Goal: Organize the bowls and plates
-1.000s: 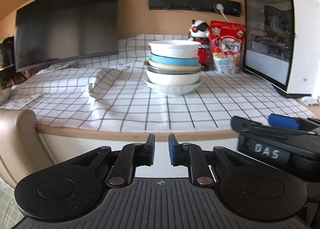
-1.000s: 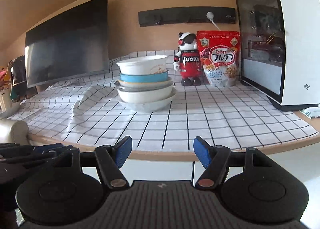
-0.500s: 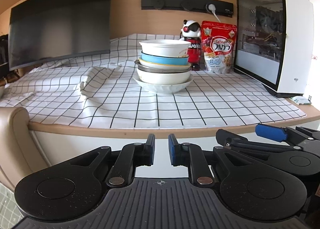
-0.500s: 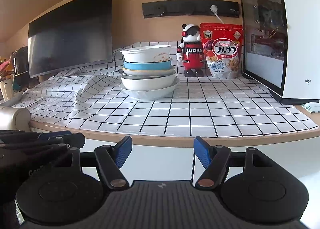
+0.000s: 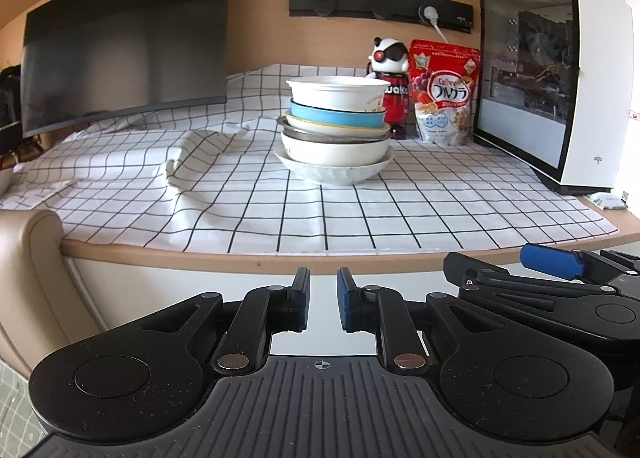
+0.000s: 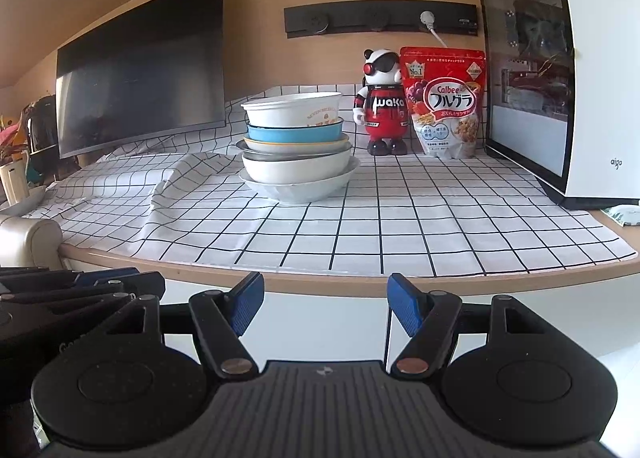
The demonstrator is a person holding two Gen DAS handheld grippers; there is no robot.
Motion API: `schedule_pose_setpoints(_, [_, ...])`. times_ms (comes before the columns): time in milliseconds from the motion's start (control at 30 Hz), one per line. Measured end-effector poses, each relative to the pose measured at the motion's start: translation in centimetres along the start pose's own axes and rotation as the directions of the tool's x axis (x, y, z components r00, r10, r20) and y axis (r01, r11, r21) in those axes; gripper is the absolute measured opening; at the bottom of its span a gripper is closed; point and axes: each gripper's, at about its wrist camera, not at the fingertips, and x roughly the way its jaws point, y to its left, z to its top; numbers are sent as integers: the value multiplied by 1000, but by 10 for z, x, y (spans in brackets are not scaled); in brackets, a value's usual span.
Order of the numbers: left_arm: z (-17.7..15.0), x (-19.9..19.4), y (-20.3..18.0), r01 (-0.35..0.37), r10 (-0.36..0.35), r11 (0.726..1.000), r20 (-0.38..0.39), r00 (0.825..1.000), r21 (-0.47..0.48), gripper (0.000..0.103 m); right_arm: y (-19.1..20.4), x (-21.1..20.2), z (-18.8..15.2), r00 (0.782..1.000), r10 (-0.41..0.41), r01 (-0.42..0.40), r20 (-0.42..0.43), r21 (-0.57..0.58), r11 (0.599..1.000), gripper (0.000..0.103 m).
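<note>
A stack of bowls and plates (image 5: 335, 129) stands on the checked tablecloth (image 5: 280, 209): a white bowl on top, a blue one, a metal plate, a white bowl and a wide white dish at the bottom. It also shows in the right wrist view (image 6: 298, 145). My left gripper (image 5: 322, 300) is below the table's front edge, jaws nearly together with a narrow gap, holding nothing. My right gripper (image 6: 325, 306) is open and empty, also below the front edge. Each gripper shows in the other's view: the right one (image 5: 552, 290), the left one (image 6: 76, 290).
A dark monitor (image 5: 124, 41) stands at the back left. A panda figure (image 6: 382, 101), a red cereal bag (image 6: 444, 101) and a white PC case (image 6: 560, 69) stand at the back right. The cloth is rumpled left of the stack (image 6: 176, 177). A beige chair arm (image 5: 28, 258) is at the left.
Both grippers have risen and come a little closer to the table, so the stack looks larger. The jaws have not changed.
</note>
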Motion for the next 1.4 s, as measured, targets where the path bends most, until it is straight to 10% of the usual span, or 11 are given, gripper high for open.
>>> schedule_pose_setpoints(1400, [3,8,3,13,-13,1000,-5,1000,-23,17,3,9,4,1000,5,-6,-28,-14,1000,69])
